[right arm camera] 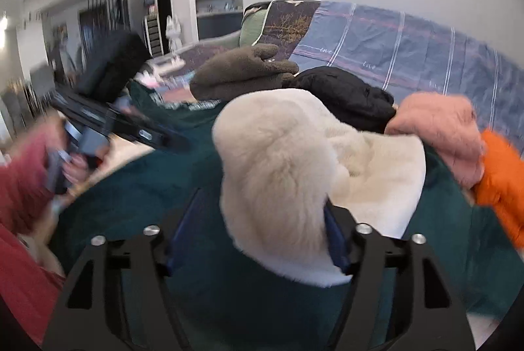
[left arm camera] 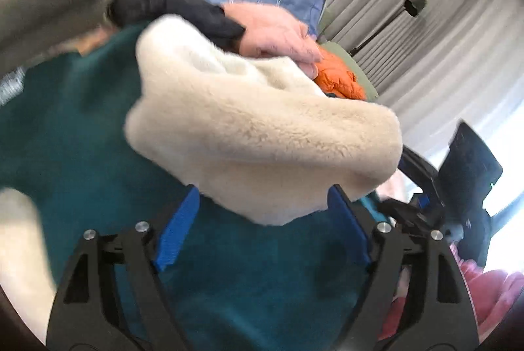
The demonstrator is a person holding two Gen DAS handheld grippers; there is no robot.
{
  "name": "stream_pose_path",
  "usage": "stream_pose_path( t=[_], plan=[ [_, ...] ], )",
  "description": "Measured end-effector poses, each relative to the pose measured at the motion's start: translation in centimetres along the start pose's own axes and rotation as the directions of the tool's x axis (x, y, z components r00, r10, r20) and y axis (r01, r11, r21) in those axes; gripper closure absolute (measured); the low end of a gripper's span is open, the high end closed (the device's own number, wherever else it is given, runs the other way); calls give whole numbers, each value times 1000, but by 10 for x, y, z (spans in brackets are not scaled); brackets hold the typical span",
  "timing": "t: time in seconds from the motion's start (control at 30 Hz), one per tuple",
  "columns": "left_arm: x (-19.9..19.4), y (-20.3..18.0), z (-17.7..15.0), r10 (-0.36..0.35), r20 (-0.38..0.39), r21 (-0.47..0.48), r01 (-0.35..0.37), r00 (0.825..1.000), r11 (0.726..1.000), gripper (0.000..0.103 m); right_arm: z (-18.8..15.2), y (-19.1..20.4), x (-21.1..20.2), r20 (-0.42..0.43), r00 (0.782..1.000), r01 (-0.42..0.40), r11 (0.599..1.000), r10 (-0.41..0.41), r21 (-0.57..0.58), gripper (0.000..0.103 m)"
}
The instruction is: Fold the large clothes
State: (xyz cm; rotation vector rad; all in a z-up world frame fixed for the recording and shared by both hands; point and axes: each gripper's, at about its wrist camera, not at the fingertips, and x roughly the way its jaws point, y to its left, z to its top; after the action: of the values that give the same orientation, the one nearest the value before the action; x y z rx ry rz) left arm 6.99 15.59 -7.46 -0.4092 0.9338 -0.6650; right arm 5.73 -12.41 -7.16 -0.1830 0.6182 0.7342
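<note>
At frame centre, the teal fleece garment lies spread for folding, its cream lining turned over between both grippers' open fingers, gripping nothing.

Left gripper jaws spread wide, right gripper jaws spread wide

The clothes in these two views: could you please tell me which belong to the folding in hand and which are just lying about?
In hand: teal garment; its cream fleece part; left gripper; right gripper.

Lying about: brown fleece; black jacket; pink fleece; orange jacket; floor lamp.
</note>
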Motion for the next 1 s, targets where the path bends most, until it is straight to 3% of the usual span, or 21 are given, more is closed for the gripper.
stream_pose_path(
  t=[0.13,0.2,0.27,0.3,0.33,0.4,0.43,0.47,0.53,0.73,0.8,0.83,0.87,0.9,0.93,1.0],
  plan=[
    [12,6,3,-18,-18,-92,16,1000,996,21,-9,-48,-38,54,998,-54,959,41,277,17],
    [7,8,4,-11,-12,-109,10,1000,994,18,-20,-82,-45,34,999,-52,886,40,461,15],
    [6,13,9,-5,-5,-134,5,1000,991,17,-37,-118,-42,13,998,-55,747,62,662,13],
    [5,14,11,-6,-3,-147,6,1000,989,15,-47,-133,-35,9,996,-66,663,89,746,13],
    [3,16,14,-8,-2,-167,7,1000,986,15,-58,-149,-25,14,991,-84,551,130,830,13],
    [6,19,20,-10,-3,-201,10,1000,980,13,-72,-161,-7,23,981,-102,415,190,904,13],
    [8,19,24,-16,-8,-221,14,1000,975,13,-76,-165,5,11,977,-91,366,215,926,13],
    [11,20,30,-18,-15,-238,14,1000,971,12,-77,-166,14,-7,975,-73,347,224,935,13],
    [25,20,42,-24,-53,-272,9,998,962,11,-77,-164,31,-45,971,-39,337,237,941,13],
    [71,29,62,4,-186,-340,-68,983,938,11,-65,-147,78,-117,924,-7,324,363,946,13],
    [81,31,63,7,-207,-351,-81,978,933,17,-66,-140,90,-147,915,14,333,376,943,14],
    [85,33,63,16,-213,-352,-92,977,932,24,-61,-136,93,-153,914,8,360,375,933,24],
    [87,34,63,21,-213,-349,-96,977,932,46,-56,-134,95,-138,912,-21,380,386,925,39],
    [87,35,62,16,-213,-346,-91,977,934,73,-49,-133,96,-116,908,-62,401,403,914,66],
    [90,35,65,-3,-208,-338,-68,978,939,84,-42,-132,94,-86,911,-97,413,402,905,83],
    [83,30,77,-15,-136,-310,-28,991,950,89,-18,-135,78,26,938,-195,462,346,865,88]
  ],
)
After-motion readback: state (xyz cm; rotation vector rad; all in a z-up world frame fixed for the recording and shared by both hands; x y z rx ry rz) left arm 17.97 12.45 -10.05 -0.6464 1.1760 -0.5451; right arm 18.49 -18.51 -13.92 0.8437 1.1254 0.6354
